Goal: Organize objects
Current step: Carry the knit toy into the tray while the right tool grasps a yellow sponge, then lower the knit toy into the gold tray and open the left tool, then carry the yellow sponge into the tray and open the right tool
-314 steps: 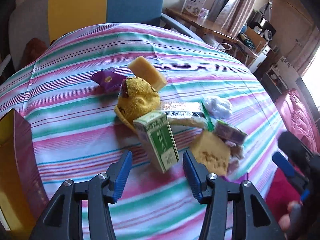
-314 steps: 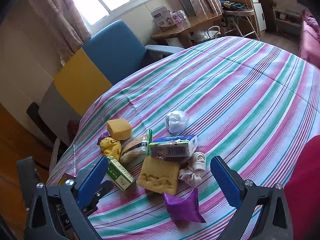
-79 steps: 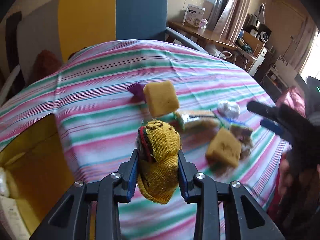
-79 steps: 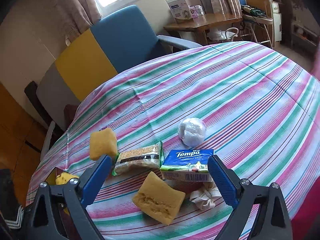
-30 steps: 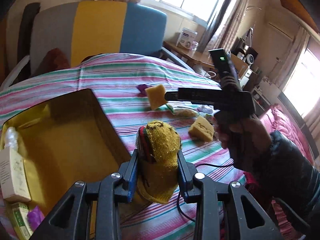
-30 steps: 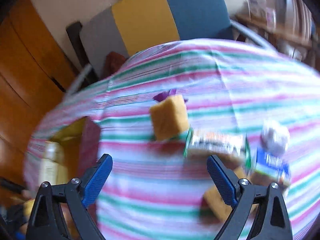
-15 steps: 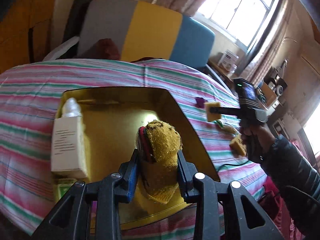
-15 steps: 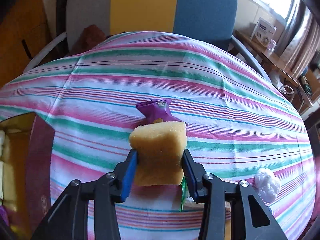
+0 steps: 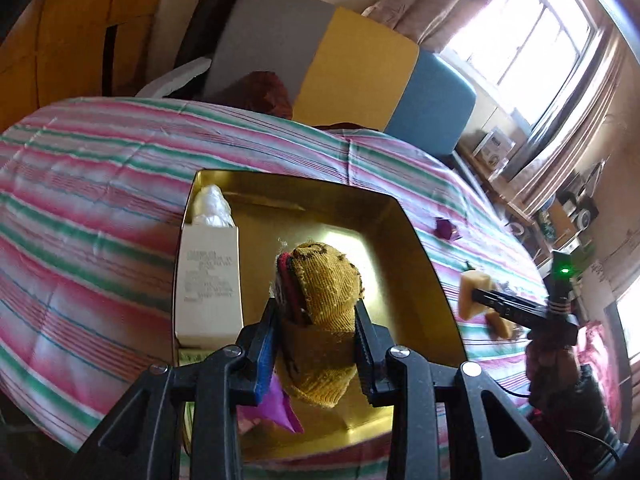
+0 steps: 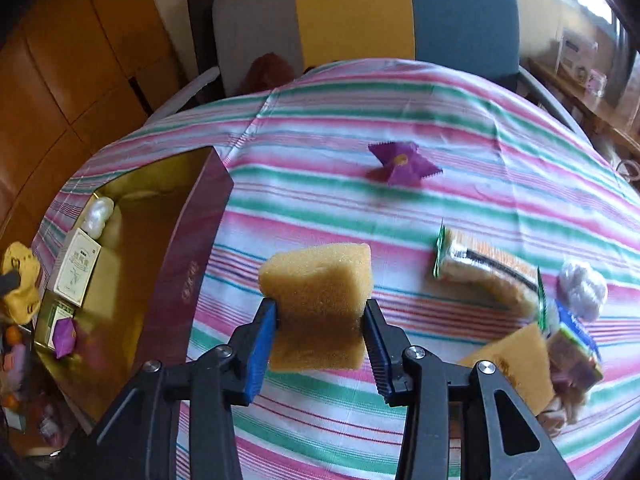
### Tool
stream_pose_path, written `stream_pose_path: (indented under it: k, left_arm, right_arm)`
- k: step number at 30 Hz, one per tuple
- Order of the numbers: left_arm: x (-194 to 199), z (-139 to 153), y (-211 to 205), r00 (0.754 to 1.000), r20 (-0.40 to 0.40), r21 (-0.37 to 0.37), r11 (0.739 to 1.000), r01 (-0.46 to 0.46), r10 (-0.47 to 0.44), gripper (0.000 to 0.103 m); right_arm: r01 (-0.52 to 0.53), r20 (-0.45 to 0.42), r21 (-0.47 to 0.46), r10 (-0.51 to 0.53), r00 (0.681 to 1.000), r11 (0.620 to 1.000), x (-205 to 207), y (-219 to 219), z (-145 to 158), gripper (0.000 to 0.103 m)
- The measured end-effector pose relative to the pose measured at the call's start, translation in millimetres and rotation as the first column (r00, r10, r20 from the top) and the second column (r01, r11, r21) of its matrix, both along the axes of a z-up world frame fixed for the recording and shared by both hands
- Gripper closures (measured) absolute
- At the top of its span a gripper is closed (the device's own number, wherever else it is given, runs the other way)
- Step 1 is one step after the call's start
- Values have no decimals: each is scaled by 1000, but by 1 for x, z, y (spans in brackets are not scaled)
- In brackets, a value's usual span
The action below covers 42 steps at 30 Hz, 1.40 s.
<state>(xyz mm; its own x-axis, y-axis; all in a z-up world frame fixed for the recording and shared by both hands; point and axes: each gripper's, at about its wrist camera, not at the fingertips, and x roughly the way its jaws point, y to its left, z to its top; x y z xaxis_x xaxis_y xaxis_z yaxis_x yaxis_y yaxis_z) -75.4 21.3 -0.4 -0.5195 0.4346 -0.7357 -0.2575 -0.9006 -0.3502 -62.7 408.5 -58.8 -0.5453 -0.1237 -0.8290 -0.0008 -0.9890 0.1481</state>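
Observation:
My left gripper (image 9: 316, 336) is shut on a yellow knitted sock (image 9: 326, 300) and hangs over the gold-lined box (image 9: 404, 216). Inside the box lie a white carton (image 9: 208, 280), a white wad (image 9: 212, 204) and a purple wrapper (image 9: 276, 408). My right gripper (image 10: 320, 332) is shut on a yellow sponge (image 10: 320, 280), lifted above the striped tablecloth (image 10: 320, 120), right of the box (image 10: 188, 264). On the cloth rest a purple wrapper (image 10: 402, 164), a wafer pack (image 10: 486, 276), a second sponge (image 10: 516, 364) and a white wad (image 10: 582, 288).
A grey, yellow and blue chair (image 10: 360, 12) stands behind the round table. Wooden panels (image 10: 60, 60) rise at the left. In the left wrist view a person's hand (image 9: 552, 356) holds the right gripper at the table's right edge. A blue tissue pack (image 10: 574, 326) lies by the second sponge.
The left gripper carried the sock from beside the box to above its inside. The right gripper closed on the yellow sponge and lifted it left, off the purple wrapper, toward the box.

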Motion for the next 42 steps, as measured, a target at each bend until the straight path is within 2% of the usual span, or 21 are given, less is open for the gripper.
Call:
stream_pose_path:
  k: [2,6,14,17,20,26,30,33,36,39,42]
  left_arm:
    - [-12,0,7,1000,2,-14,1000,8,-8,70]
    - [-51,-6,21,1000,-3,-91,996,7,-7,69]
    - [-128,-43,32,996,80,-185,983,-19,34,68]
    - [-143,-60,33,993,104,-238,971,-37,63,63]
    - [-150,-65,29,989,124,-223,973,-57,86,57]
    - [-129,-44,16,993,78,-193,978,-74,91,54]
    - [-94,-24,7,994,15,-176,979,-102,107,54]
    - [-63,-15,-4,993,-7,-153,981,-119,119,54]
    - [-35,-13,-12,993,-19,-161,980,-119,117,54]
    - [-12,-10,-22,991,-44,-177,976,-130,125,54]
    - [4,-6,-34,986,-64,-176,971,-162,153,54]
  right_arm:
    - [-2,-13,2,2,1000,1000,1,-1,2,59]
    - [-7,-34,-15,6,999,1000,1,1,5,59]
    - [-13,-44,-25,12,999,1000,-2,3,7,59]
    - [-17,-44,-28,16,999,999,-3,3,6,59]
    - [-19,-42,-26,18,999,999,-3,3,5,59]
    - [-1,-45,-30,0,999,1000,-4,8,6,59]
    - [19,-49,-27,-21,999,999,-4,13,6,59]
    - [32,-47,-21,-33,998,999,-4,14,6,59]
    - [42,-47,-17,-43,998,999,-3,11,8,59]
    - [38,-89,-59,-43,995,998,2,1,29,59]
    - [-50,-137,-75,39,990,996,3,-39,59,59]
